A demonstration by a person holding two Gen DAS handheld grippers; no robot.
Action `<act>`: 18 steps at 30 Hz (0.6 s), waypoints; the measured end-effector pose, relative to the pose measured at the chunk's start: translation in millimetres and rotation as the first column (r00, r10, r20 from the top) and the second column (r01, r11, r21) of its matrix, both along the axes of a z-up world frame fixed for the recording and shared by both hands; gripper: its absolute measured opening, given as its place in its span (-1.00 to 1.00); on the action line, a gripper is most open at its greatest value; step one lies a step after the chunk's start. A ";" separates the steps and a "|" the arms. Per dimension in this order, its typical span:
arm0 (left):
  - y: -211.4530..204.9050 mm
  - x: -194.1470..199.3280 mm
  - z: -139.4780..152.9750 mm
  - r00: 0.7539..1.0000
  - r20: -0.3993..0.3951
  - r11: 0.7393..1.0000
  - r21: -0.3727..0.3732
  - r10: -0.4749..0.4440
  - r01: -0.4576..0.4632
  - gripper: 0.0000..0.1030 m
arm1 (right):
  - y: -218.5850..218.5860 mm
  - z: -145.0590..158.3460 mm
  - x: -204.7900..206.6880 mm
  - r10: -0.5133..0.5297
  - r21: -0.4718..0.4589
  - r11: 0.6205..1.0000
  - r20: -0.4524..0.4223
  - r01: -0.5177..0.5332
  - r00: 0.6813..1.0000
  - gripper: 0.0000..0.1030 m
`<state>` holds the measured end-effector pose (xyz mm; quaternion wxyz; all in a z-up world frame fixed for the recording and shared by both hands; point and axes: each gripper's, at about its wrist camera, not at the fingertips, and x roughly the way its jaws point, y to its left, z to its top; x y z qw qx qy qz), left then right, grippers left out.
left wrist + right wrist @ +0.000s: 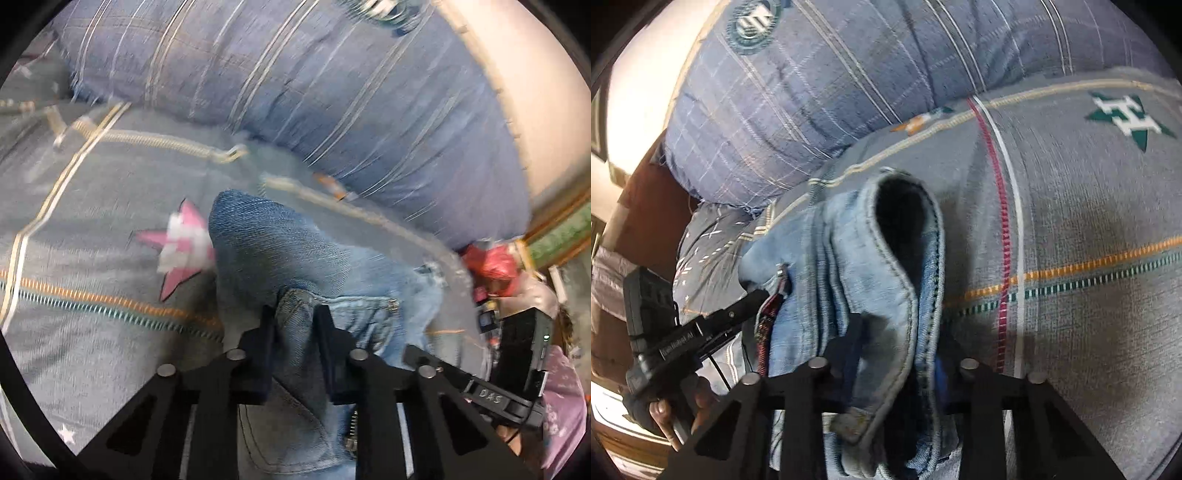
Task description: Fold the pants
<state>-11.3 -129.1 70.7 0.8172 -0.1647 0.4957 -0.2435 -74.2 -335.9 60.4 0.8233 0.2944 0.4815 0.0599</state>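
Light blue denim pants (280, 258) hang bunched between my two grippers above a grey bedsheet (92, 258). My left gripper (295, 314) is shut on a fold of the pants near a pocket and zipper. My right gripper (897, 332) is shut on the pants (871, 266) at a hemmed edge that loops open above the jaws. The right gripper's body (517, 369) shows at the right of the left wrist view; the left gripper's body (683, 332) shows at the left of the right wrist view, held by a hand.
A big blue plaid pillow (314, 92) lies at the back of the bed, also in the right wrist view (812, 92). The sheet (1089, 240) has stripes and star prints. A pale wall (535, 74) and clutter with a red item (491, 262) are at right.
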 end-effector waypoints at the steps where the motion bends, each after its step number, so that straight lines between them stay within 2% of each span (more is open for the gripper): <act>1: -1.6 -0.7 3.0 1.000 0.020 1.000 0.004 -0.004 0.004 -0.62 | 1.6 4.4 -2.4 0.004 -0.007 1.000 0.021 -0.003 1.000 -0.44; 7: -6.7 4.1 9.9 0.998 0.065 1.000 -0.026 -0.002 0.003 -0.64 | -2.0 22.2 -10.5 -0.037 -0.025 0.999 0.117 0.041 0.992 -0.51; 8: -10.2 6.3 6.1 0.998 0.057 1.000 -0.001 -0.009 0.009 -0.59 | -3.3 23.8 -10.8 -0.054 -0.043 0.997 0.125 0.060 0.991 -0.51; 10: -14.0 8.5 -2.9 0.999 0.034 0.999 0.052 0.001 -0.003 -0.43 | -6.6 17.4 -8.0 -0.079 -0.074 0.994 0.083 0.085 0.993 -0.44; 11: -15.1 8.5 -8.0 0.999 0.031 0.995 0.102 0.017 -0.021 -0.27 | -6.2 12.0 -5.9 -0.083 -0.075 0.993 0.053 0.087 0.995 -0.40; 13: -12.1 5.7 -10.1 0.999 0.026 0.994 0.106 0.018 -0.021 -0.11 | -8.5 7.2 -6.9 -0.097 -0.069 0.993 0.026 0.099 0.995 -0.24; 15: -12.1 -2.4 -5.9 0.997 0.070 0.989 0.149 0.016 -0.026 0.10 | -13.2 10.7 -14.3 -0.132 -0.033 0.990 0.041 0.133 0.990 0.29; 18: -11.3 -15.9 -0.1 0.991 0.131 0.978 0.200 0.027 -0.053 0.21 | -18.2 16.8 -28.8 -0.178 -0.037 0.983 0.068 0.181 0.982 0.32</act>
